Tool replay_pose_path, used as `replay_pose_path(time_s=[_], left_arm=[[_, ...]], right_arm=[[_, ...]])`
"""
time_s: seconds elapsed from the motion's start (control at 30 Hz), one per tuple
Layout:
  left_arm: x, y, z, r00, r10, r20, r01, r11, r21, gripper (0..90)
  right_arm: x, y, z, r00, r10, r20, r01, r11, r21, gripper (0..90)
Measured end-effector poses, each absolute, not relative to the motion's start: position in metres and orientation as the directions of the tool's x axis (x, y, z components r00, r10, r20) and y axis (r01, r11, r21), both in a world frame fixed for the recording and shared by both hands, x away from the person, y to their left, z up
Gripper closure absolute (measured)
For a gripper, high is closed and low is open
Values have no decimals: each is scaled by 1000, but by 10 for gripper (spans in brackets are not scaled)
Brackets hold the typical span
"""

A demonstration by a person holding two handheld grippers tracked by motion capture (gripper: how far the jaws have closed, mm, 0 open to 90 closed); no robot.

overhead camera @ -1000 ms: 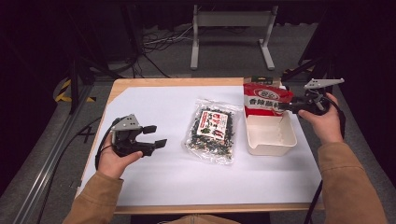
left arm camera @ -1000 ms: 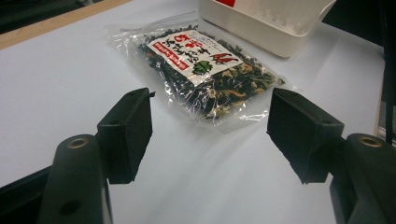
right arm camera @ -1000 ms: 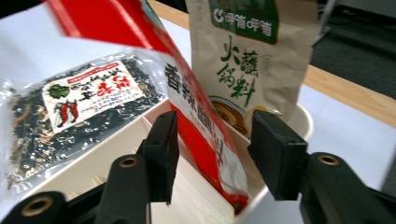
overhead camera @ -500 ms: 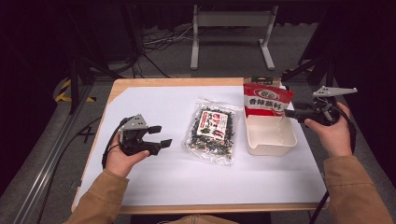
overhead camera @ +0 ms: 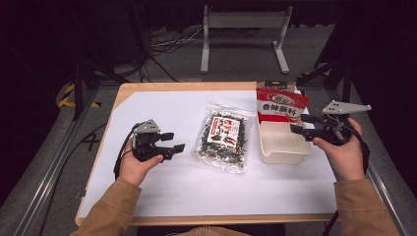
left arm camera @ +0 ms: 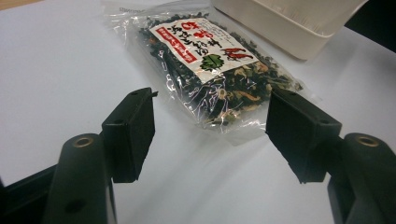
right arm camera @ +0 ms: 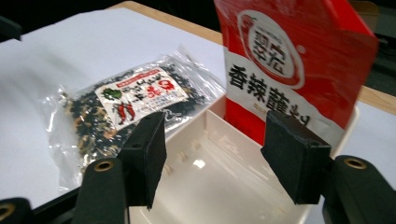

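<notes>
Now that right gripper (overhead camera: pixel 301 124) has let go and pulled back right, red packet (overhead camera: pixel 281 104) stands alone at far end of white tub (overhead camera: pixel 282 147). Left gripper (overhead camera: pixel 172 141), jaws spread wide, faces clear seaweed bag (overhead camera: pixel 223 138) mid-table. Right jaws spread too. Bag likely next.

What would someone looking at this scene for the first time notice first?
Probably the red packet, standing upright at the far end of the white tub on the table's right side. Next, the clear bag of dried greens, lying flat mid-table just left of the tub. The left gripper and right gripper, both with jaws open, flank them and hold nothing.
</notes>
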State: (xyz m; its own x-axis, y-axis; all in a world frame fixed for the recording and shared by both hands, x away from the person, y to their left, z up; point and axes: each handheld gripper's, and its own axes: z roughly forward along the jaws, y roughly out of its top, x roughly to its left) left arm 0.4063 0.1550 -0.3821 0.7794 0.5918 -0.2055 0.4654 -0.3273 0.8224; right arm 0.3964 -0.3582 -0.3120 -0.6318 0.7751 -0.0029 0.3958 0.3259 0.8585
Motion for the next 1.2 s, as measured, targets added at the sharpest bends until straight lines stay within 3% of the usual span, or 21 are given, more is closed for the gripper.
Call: replay_pose_path(time_s=[0.53, 1.2], left_arm=[[419, 130, -403, 730, 626, -274, 563, -325, 760, 375], [437, 114, -428, 697, 626, -350, 662, -373, 650, 325]], right_arm=[[371, -327, -313, -661, 749, -49, 326, 344, 881, 352], [365, -311, -316, -690, 721, -70, 309, 381, 871, 324]])
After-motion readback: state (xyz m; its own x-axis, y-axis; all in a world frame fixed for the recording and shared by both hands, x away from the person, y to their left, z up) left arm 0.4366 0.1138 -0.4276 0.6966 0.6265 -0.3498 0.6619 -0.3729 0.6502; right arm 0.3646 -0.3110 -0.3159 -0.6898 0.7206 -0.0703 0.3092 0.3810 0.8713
